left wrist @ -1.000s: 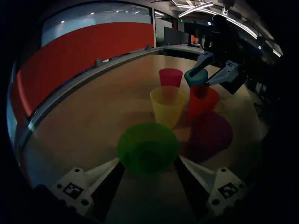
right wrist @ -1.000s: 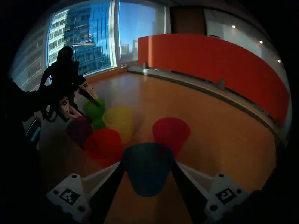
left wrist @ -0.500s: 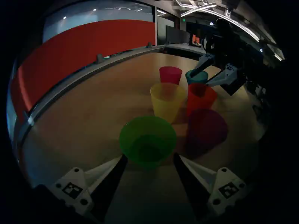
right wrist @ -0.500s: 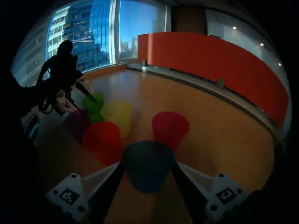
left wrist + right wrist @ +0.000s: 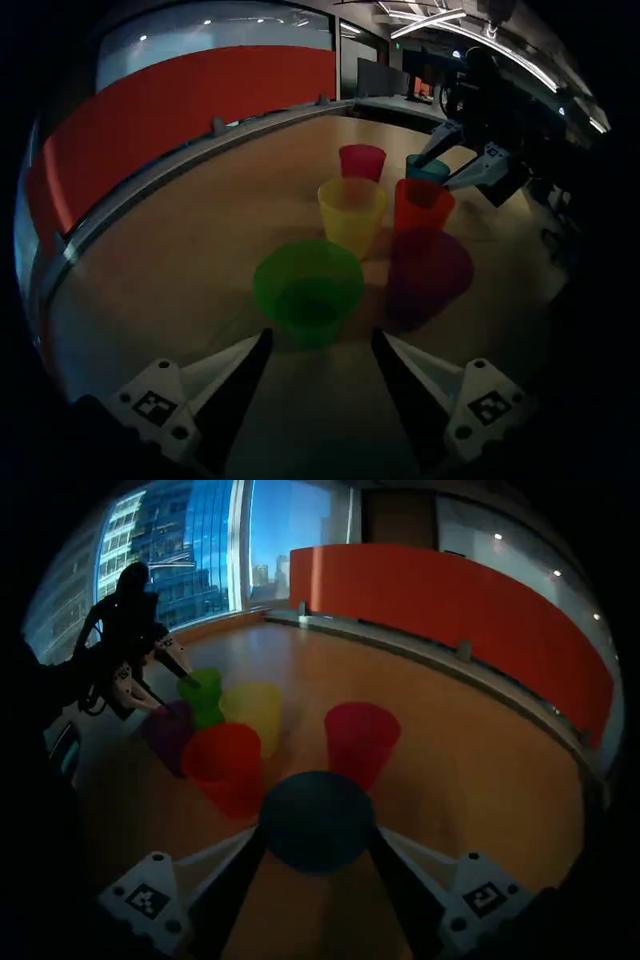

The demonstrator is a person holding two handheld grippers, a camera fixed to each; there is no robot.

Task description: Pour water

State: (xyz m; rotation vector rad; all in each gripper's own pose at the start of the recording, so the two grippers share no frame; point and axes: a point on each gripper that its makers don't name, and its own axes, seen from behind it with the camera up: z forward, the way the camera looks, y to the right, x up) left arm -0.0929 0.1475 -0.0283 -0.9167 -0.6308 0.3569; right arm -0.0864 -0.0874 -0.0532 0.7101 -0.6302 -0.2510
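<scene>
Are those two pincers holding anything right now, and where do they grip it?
The right gripper clamps the teal cup by its sides. The left gripper holds nothing; the green cup stands free ahead of it.

Each gripper is the same build. The left gripper point(image 5: 320, 336) and the right gripper point(image 5: 316, 836) have two pale grey fingers point(image 5: 220, 376) that taper to a point, their inner faces black. Near each finger's base sits a square black-and-white tag point(image 5: 155, 407), ringed by small dark screws point(image 5: 165, 364). The person point(image 5: 120, 632) is a dark silhouette against the window; I cannot tell what clothing is worn.
</scene>
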